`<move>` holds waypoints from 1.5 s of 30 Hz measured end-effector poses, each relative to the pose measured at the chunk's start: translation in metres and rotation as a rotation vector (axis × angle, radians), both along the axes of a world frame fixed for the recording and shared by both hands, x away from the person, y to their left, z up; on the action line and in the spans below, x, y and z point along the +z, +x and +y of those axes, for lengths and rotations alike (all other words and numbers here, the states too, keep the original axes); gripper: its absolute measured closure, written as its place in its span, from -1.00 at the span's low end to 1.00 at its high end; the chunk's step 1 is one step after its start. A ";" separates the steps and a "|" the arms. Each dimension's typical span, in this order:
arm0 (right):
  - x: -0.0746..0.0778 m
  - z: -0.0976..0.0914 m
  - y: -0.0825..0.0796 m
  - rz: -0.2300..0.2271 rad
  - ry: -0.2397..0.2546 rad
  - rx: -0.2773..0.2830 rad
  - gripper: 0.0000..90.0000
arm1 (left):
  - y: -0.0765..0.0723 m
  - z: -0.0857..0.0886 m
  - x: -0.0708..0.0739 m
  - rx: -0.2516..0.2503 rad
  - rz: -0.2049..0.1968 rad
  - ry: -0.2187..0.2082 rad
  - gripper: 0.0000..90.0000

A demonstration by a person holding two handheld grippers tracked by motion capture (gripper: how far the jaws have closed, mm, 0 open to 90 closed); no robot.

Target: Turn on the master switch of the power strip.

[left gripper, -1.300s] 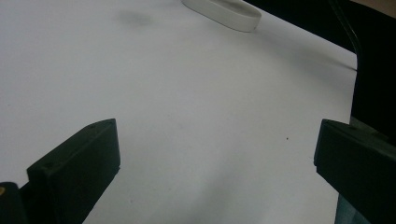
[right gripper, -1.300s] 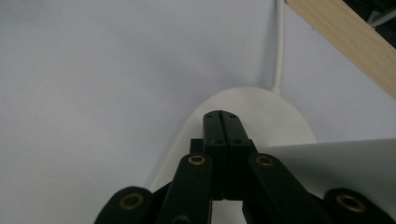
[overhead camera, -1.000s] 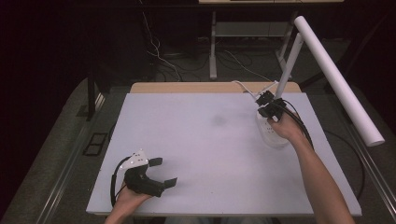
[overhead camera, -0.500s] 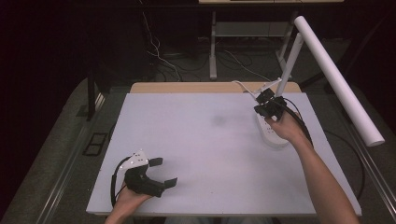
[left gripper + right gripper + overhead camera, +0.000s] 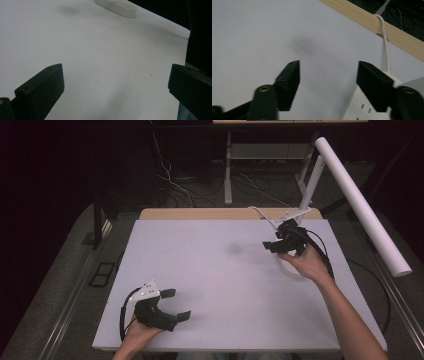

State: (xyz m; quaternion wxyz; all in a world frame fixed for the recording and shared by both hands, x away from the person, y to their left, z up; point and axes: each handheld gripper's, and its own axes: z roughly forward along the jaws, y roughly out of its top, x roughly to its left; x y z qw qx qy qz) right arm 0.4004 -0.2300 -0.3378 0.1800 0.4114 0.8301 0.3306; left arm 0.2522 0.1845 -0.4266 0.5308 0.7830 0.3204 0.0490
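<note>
Now, starting at the near left: your left gripper (image 5: 179,304) rests low on the white table (image 5: 225,285) with its jaws spread wide and nothing between them. The risk there is small, though a nudge of that hand could scrape the jaws across the surface. A faint grey smudge (image 5: 235,249) sits in the middle of the table, which is harmless.

Further right and toward the far edge, your right gripper (image 5: 272,240) hangs just above the left end of the white power strip (image 5: 292,271). Its jaws have just been opening and they hold nothing; in the right gripper view only bare table shows between them, with the strip's socket face (image 5: 359,110) just beside the right-hand jaw. So the strip lies free on the far right of the table, partly under your right hand.

Here is what could go wrong. If you swing that hand back low, the open jaw could catch the strip's edge and skate it across the smooth surface. Its white cable (image 5: 262,214) runs off over the wooden far edge (image 5: 200,214). I'd judge that any drag on the cable could twist the strip or pull it toward that edge. Your gripper's own black cable loops beside the strip, so the two could tangle.

Furthest right, the white lamp tube (image 5: 360,205) slants overhead, and a high lift of your arm could knock it.
</note>
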 end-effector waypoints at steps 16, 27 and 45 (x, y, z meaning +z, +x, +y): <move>-0.007 -0.015 -0.049 0.010 0.168 0.037 -1.00 | 0.000 -0.002 0.000 -0.005 0.001 0.001 -1.00; -0.017 -0.034 -0.077 0.016 0.219 0.034 -1.00 | 0.000 -0.003 0.000 -0.008 0.000 0.005 -1.00; -0.046 -0.055 -0.119 -0.002 0.272 0.011 -1.00 | -0.001 -0.003 0.000 -0.005 0.005 0.006 -1.00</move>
